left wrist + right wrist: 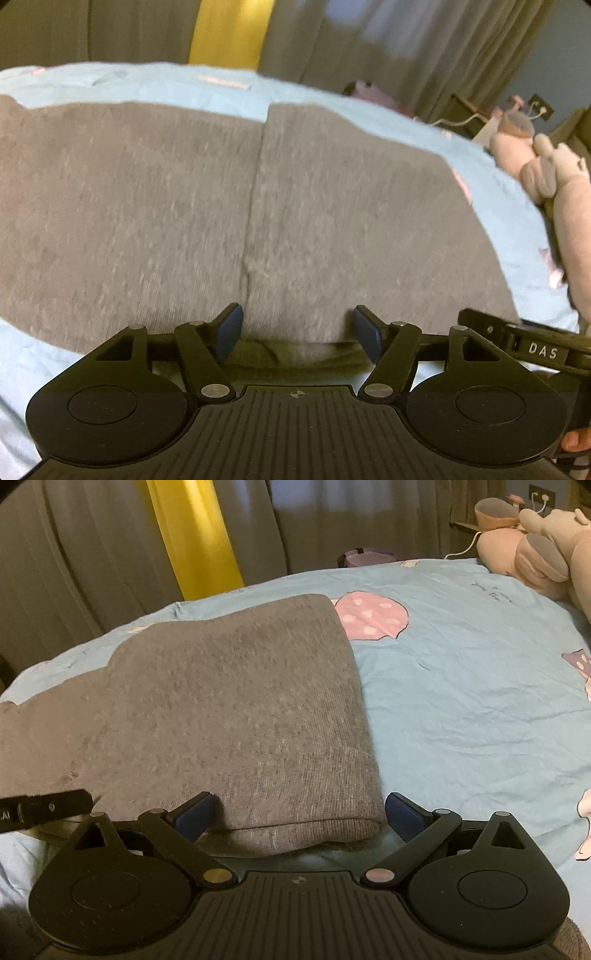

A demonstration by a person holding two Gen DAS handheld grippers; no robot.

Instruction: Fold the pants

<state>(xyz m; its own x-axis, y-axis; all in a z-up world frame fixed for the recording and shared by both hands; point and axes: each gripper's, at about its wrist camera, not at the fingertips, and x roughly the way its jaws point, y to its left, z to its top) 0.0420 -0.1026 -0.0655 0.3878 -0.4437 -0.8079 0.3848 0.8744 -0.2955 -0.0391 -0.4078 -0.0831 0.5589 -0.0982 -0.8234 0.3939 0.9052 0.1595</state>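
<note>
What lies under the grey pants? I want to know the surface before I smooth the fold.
The grey pants rest on a light blue bedsheet with pink spotted prints; one print shows partly at their far edge. Whatever lies beneath the fabric itself is covered.

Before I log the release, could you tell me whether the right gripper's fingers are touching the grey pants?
Cannot tell. In the right wrist view the right gripper is open astride the pants corner; one pad overlaps the cloth.

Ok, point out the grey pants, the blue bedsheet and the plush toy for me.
grey pants point(229, 709), right wrist view, middle of the folded top layer.
blue bedsheet point(461, 686), right wrist view, bare stretch right of the pants.
plush toy point(532, 557), right wrist view, pink foot.
</note>
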